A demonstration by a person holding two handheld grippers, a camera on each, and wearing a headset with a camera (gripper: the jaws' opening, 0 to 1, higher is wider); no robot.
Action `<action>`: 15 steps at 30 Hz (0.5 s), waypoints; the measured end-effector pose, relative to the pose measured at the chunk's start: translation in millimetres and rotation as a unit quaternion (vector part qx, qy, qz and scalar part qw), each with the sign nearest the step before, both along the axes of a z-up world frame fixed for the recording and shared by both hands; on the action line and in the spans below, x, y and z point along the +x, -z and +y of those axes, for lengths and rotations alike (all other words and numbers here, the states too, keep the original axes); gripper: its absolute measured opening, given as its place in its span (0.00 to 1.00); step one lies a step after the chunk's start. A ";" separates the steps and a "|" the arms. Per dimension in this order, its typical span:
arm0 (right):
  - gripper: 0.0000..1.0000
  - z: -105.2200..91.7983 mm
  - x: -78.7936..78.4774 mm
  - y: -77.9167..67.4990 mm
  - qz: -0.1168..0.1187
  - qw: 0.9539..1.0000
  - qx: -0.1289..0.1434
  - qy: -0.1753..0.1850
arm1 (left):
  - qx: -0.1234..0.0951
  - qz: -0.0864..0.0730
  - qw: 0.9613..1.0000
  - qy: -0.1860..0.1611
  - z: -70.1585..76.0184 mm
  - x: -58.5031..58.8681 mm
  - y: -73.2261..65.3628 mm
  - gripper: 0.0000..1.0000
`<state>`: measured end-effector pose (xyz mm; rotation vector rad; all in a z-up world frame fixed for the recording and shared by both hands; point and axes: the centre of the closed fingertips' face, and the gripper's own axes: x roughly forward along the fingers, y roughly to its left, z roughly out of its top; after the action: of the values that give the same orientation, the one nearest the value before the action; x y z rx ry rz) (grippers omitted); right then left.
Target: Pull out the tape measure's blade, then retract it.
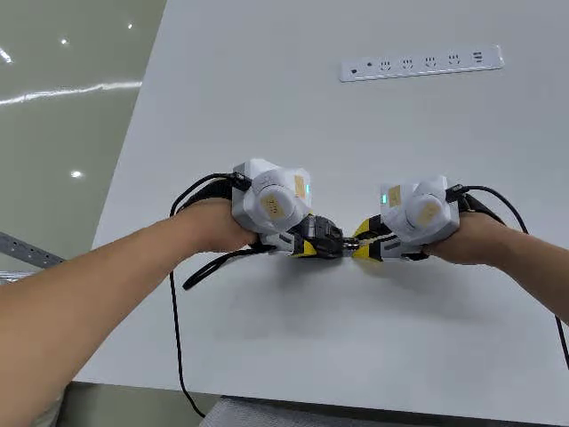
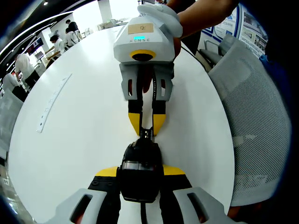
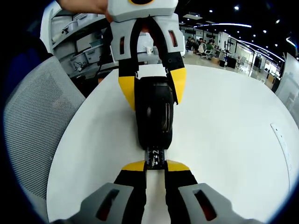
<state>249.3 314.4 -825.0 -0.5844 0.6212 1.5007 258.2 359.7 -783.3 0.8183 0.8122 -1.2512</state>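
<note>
A black tape measure (image 1: 324, 238) sits just above the white table (image 1: 267, 107), with my left gripper (image 1: 311, 242) shut on its case. In the left gripper view the case (image 2: 140, 163) is clamped between the yellow-tipped jaws of the left gripper (image 2: 140, 171). A short stretch of blade (image 3: 154, 157) sticks out of the case (image 3: 154, 114), showing the mark 2. My right gripper (image 3: 155, 166) is shut on that blade end. It faces the left one, tip to tip (image 1: 363, 244), and in the left gripper view it reaches in from the top (image 2: 146, 123).
A white power strip (image 1: 421, 63) lies flat at the table's far right side. Black cables trail from both grippers over the near edge. A grey mesh chair (image 2: 252, 116) stands beside the table. People sit at desks far off in the office.
</note>
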 end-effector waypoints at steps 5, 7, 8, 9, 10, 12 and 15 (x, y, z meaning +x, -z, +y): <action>0.10 -8.1 -0.9 -2.0 0.008 1.000 0.000 0.004 | 0.003 0.001 1.000 0.002 0.2 -0.4 -0.3 0.28; 0.10 -11.7 0.4 -1.7 0.007 1.000 -0.002 0.005 | 0.004 0.001 1.000 0.001 0.5 0.2 -0.1 0.28; 0.10 -13.2 0.9 -2.1 0.007 1.000 -0.002 0.005 | 0.004 0.001 1.000 0.000 0.6 0.6 0.0 0.28; 0.10 -14.6 0.6 -2.5 0.007 1.000 -0.002 0.005 | 0.004 0.001 1.000 0.000 0.5 0.9 0.1 0.28; 0.10 -16.6 0.3 -2.9 0.006 1.000 -0.003 0.005 | 0.003 0.002 1.000 -0.001 0.3 1.0 -0.1 0.28; 0.10 -20.3 0.0 -3.7 0.006 1.000 -0.005 0.005 | 0.004 0.002 1.000 -0.001 0.0 0.7 -0.5 0.28; 0.10 -26.5 -0.8 -3.2 0.006 1.000 -0.009 0.006 | 0.006 0.001 1.000 0.000 -0.6 0.3 -0.6 0.27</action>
<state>248.5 288.0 -821.8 -0.5847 0.6470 1.4894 258.4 359.1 -782.7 0.8278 0.8222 -1.2487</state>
